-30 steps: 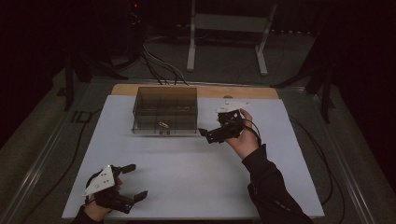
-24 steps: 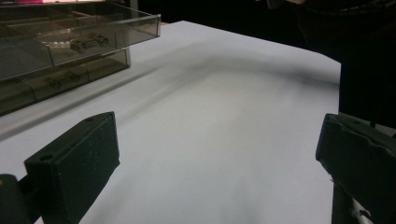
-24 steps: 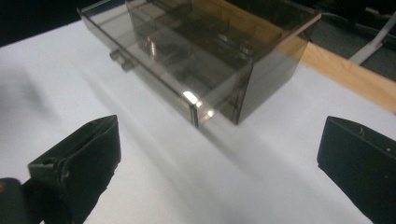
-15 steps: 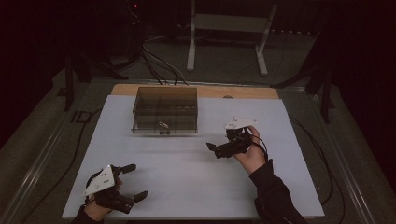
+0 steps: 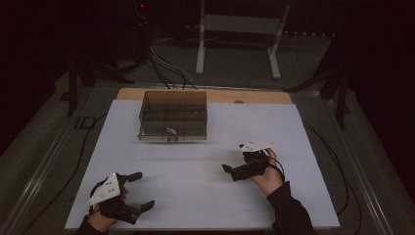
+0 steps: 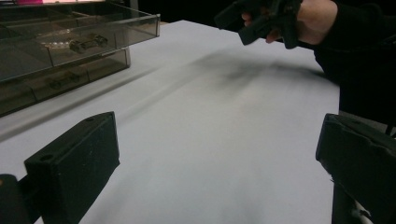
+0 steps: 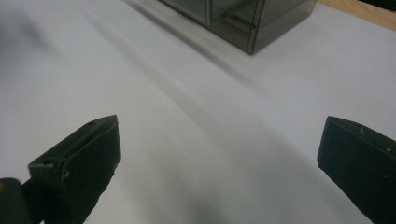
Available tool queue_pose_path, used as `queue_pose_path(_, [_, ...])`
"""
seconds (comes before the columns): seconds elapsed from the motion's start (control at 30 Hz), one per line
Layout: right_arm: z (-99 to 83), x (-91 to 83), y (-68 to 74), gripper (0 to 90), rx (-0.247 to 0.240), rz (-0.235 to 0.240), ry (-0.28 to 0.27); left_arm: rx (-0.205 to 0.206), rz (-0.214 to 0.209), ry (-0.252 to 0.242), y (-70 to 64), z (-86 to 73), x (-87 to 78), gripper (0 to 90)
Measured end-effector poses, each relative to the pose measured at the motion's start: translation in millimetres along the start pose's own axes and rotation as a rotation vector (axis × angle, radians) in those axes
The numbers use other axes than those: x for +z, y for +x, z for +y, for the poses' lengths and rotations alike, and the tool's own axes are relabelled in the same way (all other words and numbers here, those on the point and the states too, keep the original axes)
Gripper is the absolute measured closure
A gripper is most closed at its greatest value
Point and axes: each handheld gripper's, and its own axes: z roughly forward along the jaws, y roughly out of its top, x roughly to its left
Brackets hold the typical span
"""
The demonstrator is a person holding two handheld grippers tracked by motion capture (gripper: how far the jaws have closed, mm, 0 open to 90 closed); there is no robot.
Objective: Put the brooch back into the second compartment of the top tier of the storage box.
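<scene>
A smoky clear compartment box point(image 5: 173, 115) stands at the back of the white table sheet point(image 5: 195, 161); a small metal part point(image 5: 171, 130) lies in a front compartment. In the left gripper view the box point(image 6: 70, 42) holds small parts point(image 6: 84, 43). My left gripper point(image 5: 141, 191) rests at the near left corner, open and holding nothing point(image 6: 217, 158). To the right of the middle, my right gripper point(image 5: 230, 172) points left, clear of the box, with its jaws wide apart over bare sheet point(image 7: 219, 158). The box corner point(image 7: 243, 18) is ahead of it. The right gripper point(image 6: 261, 21) also appears far off in the left gripper view.
A wooden table edge point(image 5: 264, 96) shows behind the sheet. A white metal stand point(image 5: 237, 44) and several cables point(image 5: 166, 68) are on the floor beyond. A cable point(image 5: 337, 166) trails off the right side.
My right gripper has drawn back from beside the box's right end, toward the near right of the sheet. The left gripper has stayed put.
</scene>
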Motion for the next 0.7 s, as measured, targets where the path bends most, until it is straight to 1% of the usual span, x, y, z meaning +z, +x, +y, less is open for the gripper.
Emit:
queue_pose_path(0.07, [-6.8,-2.4,-0.7,0.0,0.009,-0.003,-0.006,0.002,0.0,0.004,0.0,-0.2,0.2,0.5])
queue_pose_path(0.13, [-12.8,-5.2,-2.0,0.0,0.01,-0.01,0.0,0.006,-0.001,0.005,-0.4,-0.1,0.3,0.6])
queue_pose_path(0.3, [-25.7,-16.0,-4.7,0.0,0.037,-0.019,-0.018,0.006,-0.001,0.005,-0.4,-0.3,0.3,0.6])
queue_pose_path(0.33, [-25.7,-16.0,-4.7,0.0,0.037,-0.019,-0.018,0.006,-0.001,0.005,-0.4,-0.3,0.3,0.6])
queue_pose_path(0.4, [-33.7,-22.6,-5.8,0.0,0.038,-0.025,-0.022,0.002,0.0,0.003,0.2,-0.4,0.1,0.6])
queue_pose_path(0.57, [-49.0,-32.5,-7.3,0.0,0.049,-0.038,-0.002,0.004,0.0,0.003,0.0,-0.3,-0.1,0.6])
queue_pose_path(0.63, [-55.3,-36.9,-8.9,0.0,0.059,-0.039,0.002,0.005,0.0,0.005,0.0,-0.7,0.0,0.6])
queue_pose_path(0.7, [-61.2,-41.4,-10.7,0.0,0.065,-0.051,0.0,0.008,0.001,0.005,-0.2,-0.4,0.0,0.6])
